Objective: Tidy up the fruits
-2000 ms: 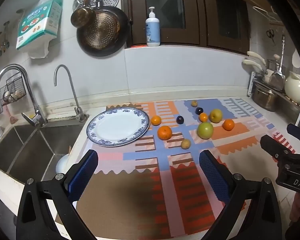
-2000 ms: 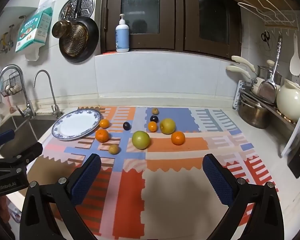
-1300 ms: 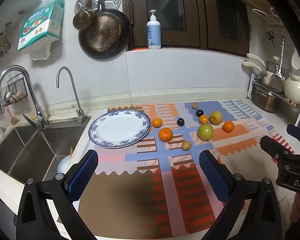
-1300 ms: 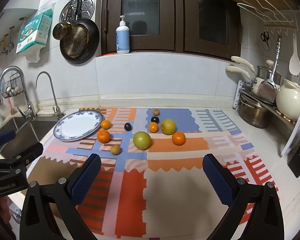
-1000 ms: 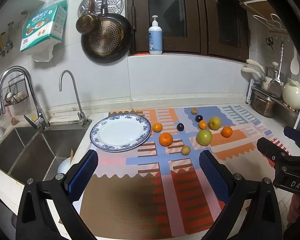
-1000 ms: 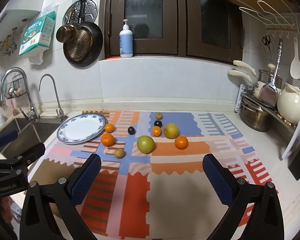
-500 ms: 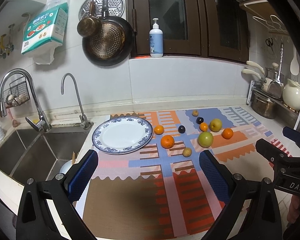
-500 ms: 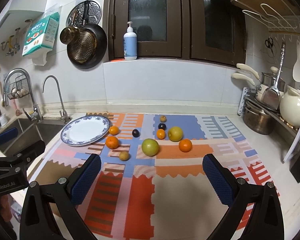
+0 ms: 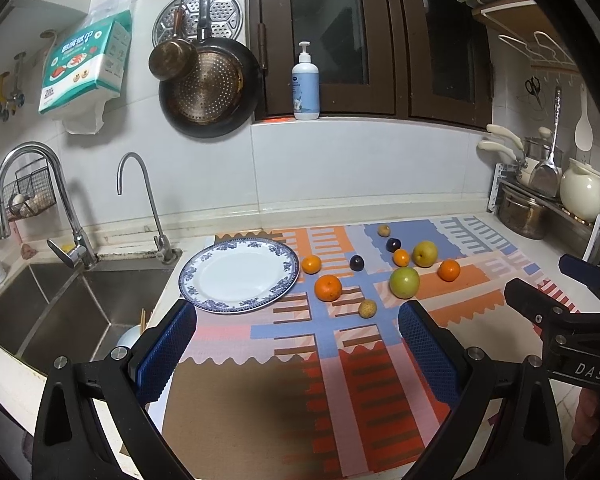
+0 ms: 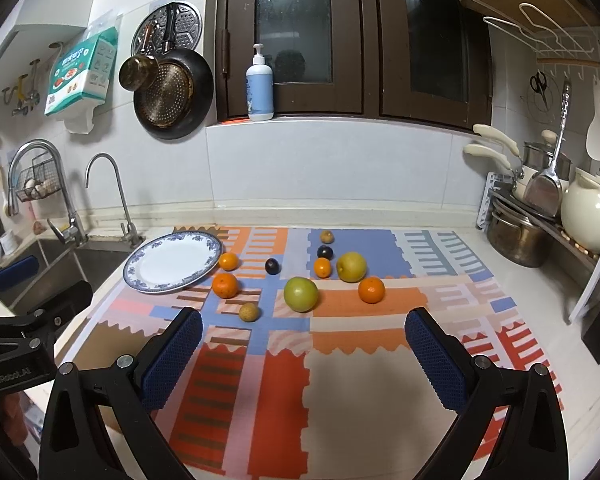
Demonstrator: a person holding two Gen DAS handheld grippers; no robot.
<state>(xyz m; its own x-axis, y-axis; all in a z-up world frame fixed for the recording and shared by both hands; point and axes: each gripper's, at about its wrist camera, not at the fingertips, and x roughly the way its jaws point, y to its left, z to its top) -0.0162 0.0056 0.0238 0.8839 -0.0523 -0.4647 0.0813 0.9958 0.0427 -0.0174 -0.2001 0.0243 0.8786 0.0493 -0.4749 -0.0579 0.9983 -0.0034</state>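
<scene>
While both tools hover spread wide and empty over the worktop, nothing sits on the plate (image 9: pixel 204 276) yet. The fruits lie scattered on the mat (image 10: pixel 340 360) just right of it. Best start with the left tool (image 9: pixel 298 334) on the nearest orange (image 9: pixel 328 287), closing gently around its middle.

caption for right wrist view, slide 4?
Open right gripper faces fruit scattered on patterned mat beside empty blue-rimmed plate.
</scene>
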